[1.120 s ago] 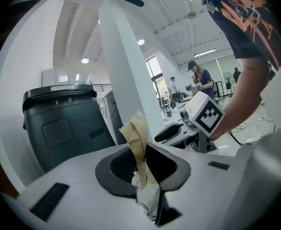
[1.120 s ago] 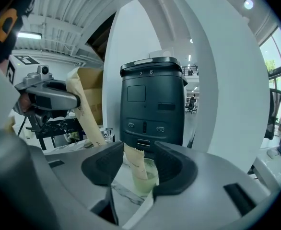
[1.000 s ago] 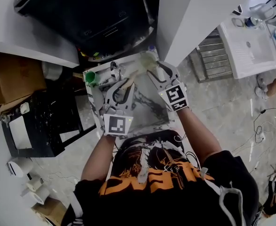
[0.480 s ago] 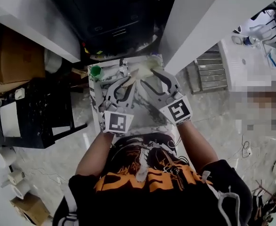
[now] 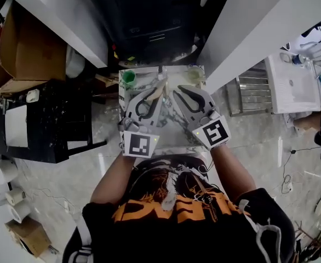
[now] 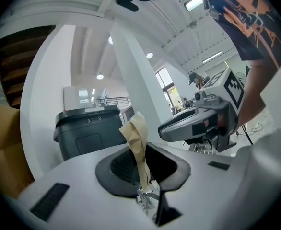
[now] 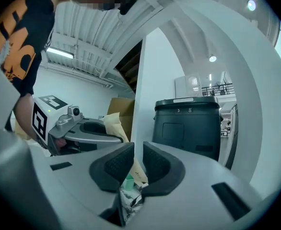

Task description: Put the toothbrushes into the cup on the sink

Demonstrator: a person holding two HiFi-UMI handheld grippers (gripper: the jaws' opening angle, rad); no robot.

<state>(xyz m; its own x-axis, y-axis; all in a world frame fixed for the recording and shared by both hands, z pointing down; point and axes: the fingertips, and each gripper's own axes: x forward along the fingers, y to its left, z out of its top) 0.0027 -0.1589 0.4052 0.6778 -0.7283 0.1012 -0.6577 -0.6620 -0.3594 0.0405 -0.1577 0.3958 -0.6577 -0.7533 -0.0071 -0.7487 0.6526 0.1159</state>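
Head view, green cup, left gripper view, left tongs pinching wrapper

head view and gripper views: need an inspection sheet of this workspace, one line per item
surface: marbled sink, small, partly under the grippers
job's things: paper wrapper, its contents not visible; green cup upright at the sink's far left corner
clutter: box, black bin, paper rolls on the floor
grippers: left gripper shut on the wrapper; right gripper fingers a narrow gap apart, wrapper seen between them, grip unclear
cables: thin cable on the floor at right
surroundings: white pillar; second sink at right
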